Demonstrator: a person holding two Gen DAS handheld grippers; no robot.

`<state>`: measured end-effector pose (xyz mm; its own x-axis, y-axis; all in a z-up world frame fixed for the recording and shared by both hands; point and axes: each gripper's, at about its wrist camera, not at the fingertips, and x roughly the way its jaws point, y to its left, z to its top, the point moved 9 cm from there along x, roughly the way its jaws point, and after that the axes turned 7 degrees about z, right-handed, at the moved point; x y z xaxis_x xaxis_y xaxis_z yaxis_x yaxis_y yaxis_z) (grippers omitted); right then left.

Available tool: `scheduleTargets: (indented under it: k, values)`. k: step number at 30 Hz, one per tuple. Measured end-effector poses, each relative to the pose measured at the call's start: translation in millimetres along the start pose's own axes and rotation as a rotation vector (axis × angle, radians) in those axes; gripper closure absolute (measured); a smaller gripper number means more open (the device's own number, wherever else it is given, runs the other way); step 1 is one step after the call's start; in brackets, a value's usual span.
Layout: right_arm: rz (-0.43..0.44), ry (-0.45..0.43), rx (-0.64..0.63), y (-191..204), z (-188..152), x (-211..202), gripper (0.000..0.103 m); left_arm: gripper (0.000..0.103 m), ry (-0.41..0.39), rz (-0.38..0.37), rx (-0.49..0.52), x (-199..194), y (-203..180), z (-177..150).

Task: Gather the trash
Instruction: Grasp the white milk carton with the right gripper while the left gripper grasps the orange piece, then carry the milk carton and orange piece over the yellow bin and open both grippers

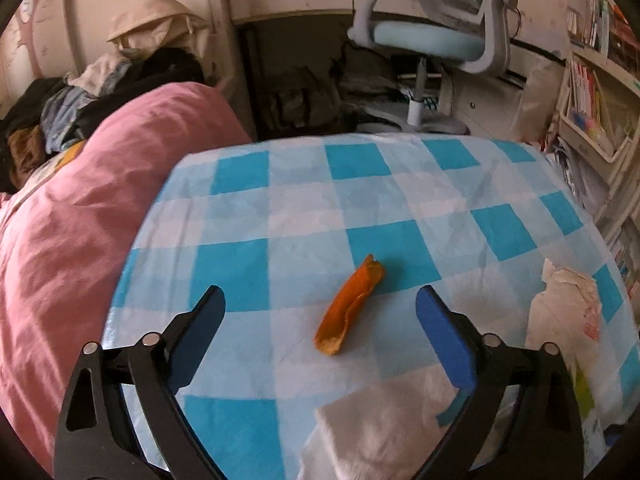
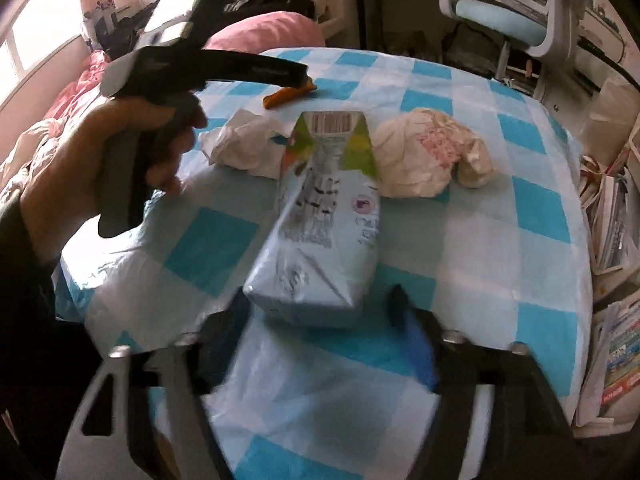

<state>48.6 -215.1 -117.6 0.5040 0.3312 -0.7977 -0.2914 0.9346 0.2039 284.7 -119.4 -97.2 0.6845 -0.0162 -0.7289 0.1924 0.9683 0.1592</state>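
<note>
A curled orange peel (image 1: 350, 306) lies on the blue-and-white checked tablecloth (image 1: 280, 208). My left gripper (image 1: 321, 294) is open just above the cloth, its blue-padded fingers standing either side of the peel without touching it. In the right wrist view a pale blue drink carton (image 2: 324, 220) lies on its side. My right gripper (image 2: 316, 306) is open and blurred, with the carton's near end between its fingers and a gap showing on the right. Beyond the carton are a crumpled white tissue (image 2: 244, 148) and a crumpled white plastic bag (image 2: 432, 156).
A hand (image 2: 132, 160) holds the left gripper over the peel (image 2: 288, 94) at the table's far left. A pink quilt (image 1: 80, 220) borders the table on the left. A blue chair (image 1: 432, 36) stands behind it, and bookshelves (image 1: 592, 92) and stacked papers on the right.
</note>
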Motion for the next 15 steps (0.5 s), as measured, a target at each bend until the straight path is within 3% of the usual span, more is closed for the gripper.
scheduleTargets:
  k: [3,4,6,7,9,11,15]
  values:
    - [-0.015,-0.035,-0.009,2,7,2,0.021,0.040,0.048,-0.031,0.015,12,-10,-4]
    - [-0.019,-0.046,-0.009,3,9,4,0.020,0.054,0.065,-0.044,0.015,16,-13,-8]
    - [-0.027,-0.061,-0.009,2,14,8,0.019,0.069,0.053,-0.045,0.015,15,-14,-9]
    - [-0.036,-0.072,-0.010,2,16,10,0.019,0.084,0.052,-0.048,0.006,14,-13,-8]
    - [-0.047,-0.087,-0.008,-1,21,15,0.020,0.089,0.059,-0.068,-0.039,12,-6,-10]
    - [-0.041,-0.070,-0.003,-1,20,18,0.043,0.089,0.032,-0.047,-0.090,4,7,-10]
    - [-0.008,-0.085,0.002,4,17,12,0.043,0.089,-0.031,-0.041,-0.174,-28,31,-16]
